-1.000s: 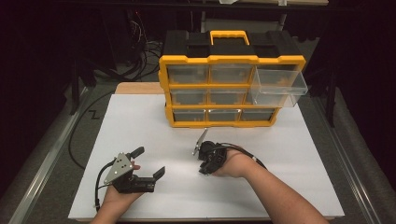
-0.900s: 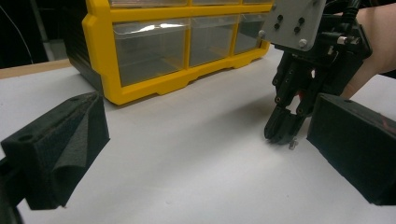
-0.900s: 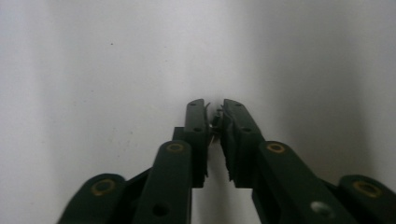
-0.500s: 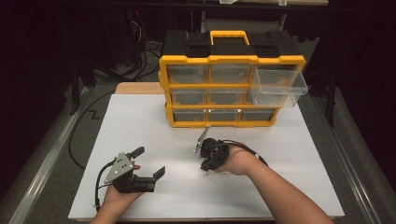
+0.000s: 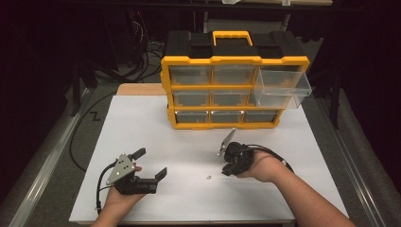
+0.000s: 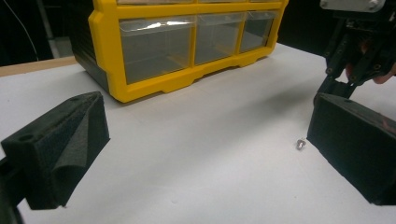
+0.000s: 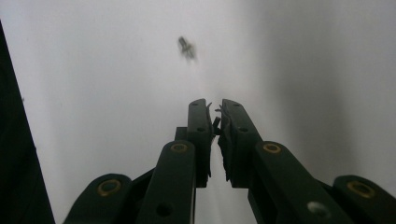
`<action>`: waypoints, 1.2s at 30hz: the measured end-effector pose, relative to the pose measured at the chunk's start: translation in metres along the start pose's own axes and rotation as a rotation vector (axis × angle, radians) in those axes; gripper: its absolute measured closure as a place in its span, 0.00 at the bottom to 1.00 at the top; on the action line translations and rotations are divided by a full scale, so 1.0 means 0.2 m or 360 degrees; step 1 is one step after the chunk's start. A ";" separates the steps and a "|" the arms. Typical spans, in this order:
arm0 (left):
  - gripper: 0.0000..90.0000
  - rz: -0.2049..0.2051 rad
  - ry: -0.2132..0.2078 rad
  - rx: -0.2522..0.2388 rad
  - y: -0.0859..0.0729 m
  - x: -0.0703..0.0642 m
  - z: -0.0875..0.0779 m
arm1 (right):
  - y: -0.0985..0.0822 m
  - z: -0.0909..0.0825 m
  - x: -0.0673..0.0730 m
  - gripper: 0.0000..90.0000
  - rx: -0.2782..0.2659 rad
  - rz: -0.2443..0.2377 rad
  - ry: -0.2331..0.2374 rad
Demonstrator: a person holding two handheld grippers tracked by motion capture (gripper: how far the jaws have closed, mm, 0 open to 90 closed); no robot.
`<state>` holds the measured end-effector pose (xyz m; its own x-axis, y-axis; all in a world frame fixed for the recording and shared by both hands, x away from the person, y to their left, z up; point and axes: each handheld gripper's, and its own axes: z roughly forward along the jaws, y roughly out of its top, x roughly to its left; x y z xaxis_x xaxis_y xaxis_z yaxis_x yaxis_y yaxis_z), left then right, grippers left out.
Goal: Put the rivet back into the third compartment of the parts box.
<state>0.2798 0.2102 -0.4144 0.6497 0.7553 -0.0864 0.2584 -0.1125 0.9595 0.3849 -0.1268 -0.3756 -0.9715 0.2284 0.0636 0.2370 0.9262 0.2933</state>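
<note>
A tiny metal screw (image 5: 208, 178) lies loose on the white sheet (image 5: 198, 142); it also shows as a screw (image 6: 300, 143) beside my left gripper's right jaw and as a blurred screw (image 7: 187, 48) ahead of my right gripper's tips. My right gripper (image 5: 226, 172) points down at the sheet just right of the screw, jaws pressed together with nothing clear between them (image 7: 214, 106). My left gripper (image 5: 151, 162) rests in the hand at the front left, wide open and empty (image 6: 210, 135), facing the organizer. The right gripper (image 6: 355, 60) shows at its upper right.
A yellow and black drawer organizer (image 5: 227, 90) stands at the back of the sheet, about a hand's length beyond the grippers. Its top right clear drawer (image 5: 283, 85) is pulled out and overhangs the right side. A wooden board (image 5: 139, 89) lies left of it.
My right hand and gripper have shifted to the right, and the small screw now shows on the sheet to its left. The left gripper has stayed put.
</note>
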 end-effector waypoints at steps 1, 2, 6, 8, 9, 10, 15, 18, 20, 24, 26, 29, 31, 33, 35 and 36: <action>0.00 0.0000 0.0003 -0.0001 0.00 0.00 0.00 | -0.02 -0.01 0.00 0.93 0.0002 0.0014 -0.0005; 0.00 0.0000 0.0006 -0.0005 0.00 0.00 0.00 | -0.04 -0.01 0.00 0.93 0.0002 0.0024 -0.0003; 0.00 -0.0001 0.0011 -0.0013 0.00 0.00 -0.01 | -0.12 -0.04 0.00 0.93 0.0016 0.0052 0.0009; 0.00 -0.0009 0.0003 -0.0014 0.00 0.00 -0.01 | -0.17 -0.07 -0.01 0.93 0.0028 0.0067 0.0017; 0.00 -0.0008 0.0003 -0.0012 0.00 0.00 -0.01 | -0.19 -0.07 -0.01 0.93 0.0026 0.0074 0.0012; 0.00 -0.0002 0.0009 -0.0013 0.00 0.00 -0.01 | -0.21 -0.09 -0.02 0.93 0.0022 0.0083 0.0012; 0.00 -0.0001 0.0014 -0.0013 0.00 0.00 -0.01 | -0.30 -0.16 -0.03 0.93 0.0018 0.0122 0.0002; 0.00 0.0000 0.0015 -0.0015 0.00 0.00 -0.01 | -0.34 -0.20 -0.04 0.93 0.0015 0.0140 0.0005; 0.00 0.0003 0.0013 -0.0013 0.00 0.00 -0.01 | -0.36 -0.23 -0.04 0.93 0.0017 0.0123 0.0003; 0.00 0.0004 0.0008 -0.0020 0.00 -0.01 -0.01 | -0.38 -0.30 -0.03 0.93 0.0033 0.0135 0.0013; 0.00 0.0003 0.0008 -0.0018 0.00 -0.01 -0.01 | -0.38 -0.35 -0.04 0.93 0.0039 0.0133 0.0002; 0.00 0.0001 0.0007 -0.0018 0.00 0.00 -0.01 | -0.39 -0.42 -0.04 0.93 0.0037 0.0137 -0.0016; 0.00 0.0003 0.0004 -0.0018 0.00 -0.01 0.00 | -0.38 -0.46 -0.05 0.93 0.0020 0.0127 -0.0020; 0.00 0.0004 0.0000 -0.0017 0.00 -0.01 0.00 | -0.38 -0.51 -0.05 0.93 0.0026 0.0119 -0.0031; 0.00 0.0010 -0.0003 -0.0015 0.00 -0.01 -0.01 | -0.37 -0.56 -0.05 0.93 0.0027 0.0115 -0.0037; 0.00 0.0007 -0.0002 -0.0017 0.00 -0.01 0.00 | -0.37 -0.58 -0.05 0.93 0.0027 0.0108 -0.0042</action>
<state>0.2780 0.2098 -0.4149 0.6518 0.7539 -0.0823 0.2476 -0.1090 0.9627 0.3772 -0.2320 -0.2869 -0.9526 0.2987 0.0574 0.3028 0.9132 0.2727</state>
